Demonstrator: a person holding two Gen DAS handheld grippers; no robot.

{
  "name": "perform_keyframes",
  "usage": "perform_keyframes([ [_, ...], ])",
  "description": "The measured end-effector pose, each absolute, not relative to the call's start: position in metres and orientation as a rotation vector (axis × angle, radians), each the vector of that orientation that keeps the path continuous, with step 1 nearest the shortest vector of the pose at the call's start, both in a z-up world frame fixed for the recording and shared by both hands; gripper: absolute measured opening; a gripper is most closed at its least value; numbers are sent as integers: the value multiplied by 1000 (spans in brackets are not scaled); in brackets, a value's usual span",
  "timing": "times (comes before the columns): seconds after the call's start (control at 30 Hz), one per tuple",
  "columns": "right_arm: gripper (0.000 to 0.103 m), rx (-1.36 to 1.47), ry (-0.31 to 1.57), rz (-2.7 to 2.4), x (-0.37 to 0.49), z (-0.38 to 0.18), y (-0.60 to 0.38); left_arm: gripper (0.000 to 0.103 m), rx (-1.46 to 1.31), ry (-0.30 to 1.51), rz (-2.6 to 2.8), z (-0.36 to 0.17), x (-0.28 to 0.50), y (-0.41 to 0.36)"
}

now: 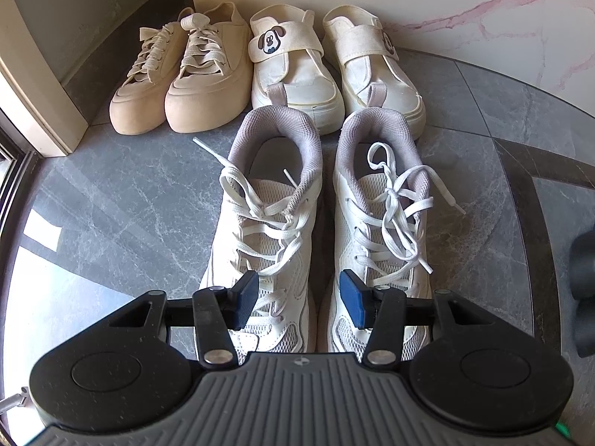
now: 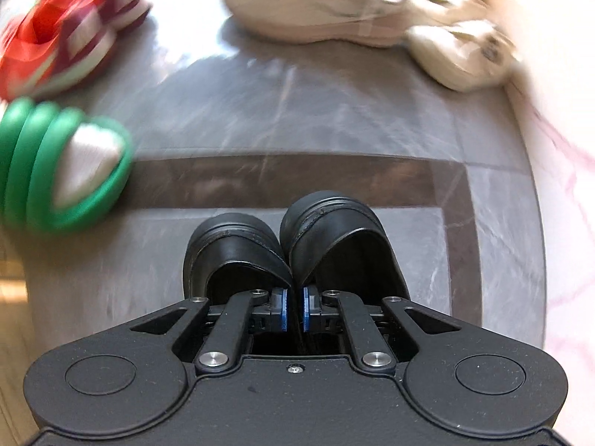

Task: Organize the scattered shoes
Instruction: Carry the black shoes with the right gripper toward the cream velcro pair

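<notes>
In the left wrist view, a pair of white lace-up sneakers (image 1: 316,230) stands side by side on the grey floor, heels away from me. My left gripper (image 1: 299,299) is open above their toes, one blue pad over each shoe. Behind them stand a beige lace-up pair (image 1: 186,81) and a white strap pair with a dog badge (image 1: 334,70) against the wall. In the right wrist view, my right gripper (image 2: 293,312) is shut on the inner edges of a pair of black slip-on shoes (image 2: 297,249), held together above the floor.
The right wrist view is blurred. A green slide sandal (image 2: 59,163) and a red sneaker (image 2: 63,26) lie at the left. White sneakers (image 2: 334,11) lie at the back. A marble wall (image 1: 483,11) runs on the right, a door frame (image 1: 33,85) on the left.
</notes>
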State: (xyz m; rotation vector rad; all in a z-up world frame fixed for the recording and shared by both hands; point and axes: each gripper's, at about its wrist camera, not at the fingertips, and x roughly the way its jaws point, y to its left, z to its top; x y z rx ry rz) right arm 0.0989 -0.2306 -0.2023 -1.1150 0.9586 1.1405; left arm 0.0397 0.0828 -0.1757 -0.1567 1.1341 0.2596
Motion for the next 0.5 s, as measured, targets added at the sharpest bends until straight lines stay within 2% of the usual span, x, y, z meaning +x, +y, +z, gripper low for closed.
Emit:
perform_keyframes([
  [0.3, 5, -752, 1097, 890, 167, -208, -203, 46, -169, 1127, 263, -175, 40, 85],
  [0.5, 5, -622, 1108, 780, 197, -212, -179, 46, -185, 1107, 261, -172, 44, 88],
])
